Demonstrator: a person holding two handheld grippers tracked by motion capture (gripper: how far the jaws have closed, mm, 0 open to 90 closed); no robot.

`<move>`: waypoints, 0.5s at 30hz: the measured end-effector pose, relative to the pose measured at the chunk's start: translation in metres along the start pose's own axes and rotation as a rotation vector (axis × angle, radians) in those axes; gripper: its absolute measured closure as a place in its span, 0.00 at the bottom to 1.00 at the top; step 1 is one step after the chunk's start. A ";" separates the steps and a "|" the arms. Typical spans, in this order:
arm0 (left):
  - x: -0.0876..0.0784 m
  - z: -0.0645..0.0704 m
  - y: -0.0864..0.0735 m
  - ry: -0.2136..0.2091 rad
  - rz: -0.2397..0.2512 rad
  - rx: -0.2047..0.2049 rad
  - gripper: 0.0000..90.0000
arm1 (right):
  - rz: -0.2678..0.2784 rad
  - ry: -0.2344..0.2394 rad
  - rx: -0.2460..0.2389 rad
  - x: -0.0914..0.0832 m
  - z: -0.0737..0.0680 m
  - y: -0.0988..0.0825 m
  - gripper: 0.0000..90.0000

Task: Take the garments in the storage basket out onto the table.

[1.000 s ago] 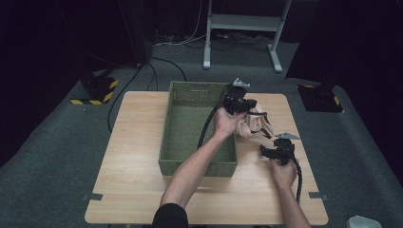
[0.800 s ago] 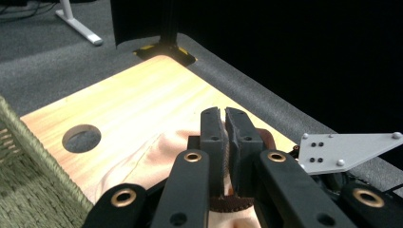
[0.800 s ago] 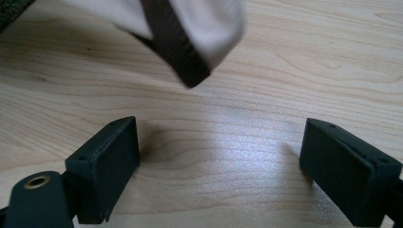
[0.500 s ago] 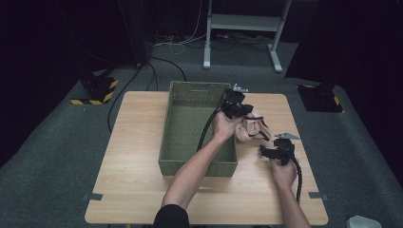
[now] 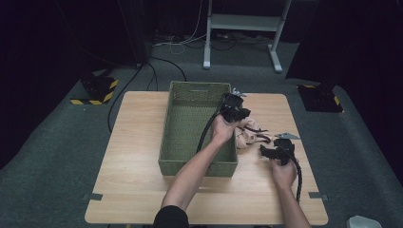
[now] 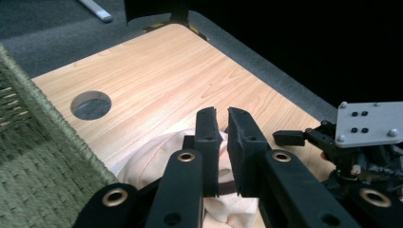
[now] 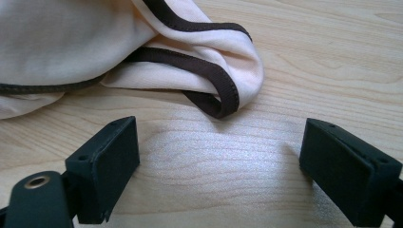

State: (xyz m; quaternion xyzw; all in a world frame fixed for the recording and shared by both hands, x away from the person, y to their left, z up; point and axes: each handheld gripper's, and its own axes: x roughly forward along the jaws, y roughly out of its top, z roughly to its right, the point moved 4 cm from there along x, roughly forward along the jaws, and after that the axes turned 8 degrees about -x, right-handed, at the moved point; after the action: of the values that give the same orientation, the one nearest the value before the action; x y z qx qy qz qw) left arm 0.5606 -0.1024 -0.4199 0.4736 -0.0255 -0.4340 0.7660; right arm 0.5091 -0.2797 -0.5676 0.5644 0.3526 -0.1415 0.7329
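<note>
- Wooden table (image 5: 142, 190): carries everything; a round cable hole (image 6: 91, 104) shows ahead and to the left of the left gripper's jaws.
- Green woven basket (image 5: 199, 102): sits just left of the left gripper, its wall (image 6: 43, 156) close beside the jaws. Empty as far as I can see; likely the drop spot for the garment, hence kept close.
- Cream garment with dark brown trim (image 5: 249, 134): bunched on the table between the two grippers, just outside the basket's right wall. It lies directly under and behind the left gripper's jaws (image 6: 157, 156), and just ahead of the right gripper's jaws (image 7: 157, 42), a trimmed fold pointing at them.
- Left gripper (image 5: 234, 110): jaws nearly together, a narrow slit between the pads (image 6: 207, 137), and they have just been opening slightly. No cloth visibly pinched at the tips; cloth sits below them. Reads as a release, or a reset for a fresh bite.
- Right gripper (image 5: 272, 152): jaws spread wide, low over bare wood, nothing between them. Placed short of the trimmed edge, probably ready to take that fold.
</note>
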 end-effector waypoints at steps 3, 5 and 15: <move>-0.003 -0.002 0.000 0.006 0.008 0.001 0.84 | 0.000 0.000 0.000 0.000 0.000 0.000 0.14; -0.004 -0.002 0.001 0.004 0.014 -0.010 0.75 | 0.000 0.000 0.000 0.000 0.000 0.000 0.14; -0.009 0.003 0.002 0.006 0.044 0.036 0.33 | 0.000 0.000 0.002 0.000 0.000 0.000 0.14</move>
State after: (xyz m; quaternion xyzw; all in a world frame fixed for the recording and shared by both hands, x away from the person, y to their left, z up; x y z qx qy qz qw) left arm 0.5553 -0.0980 -0.4137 0.4880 -0.0416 -0.4152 0.7666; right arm 0.5091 -0.2796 -0.5675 0.5651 0.3525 -0.1417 0.7323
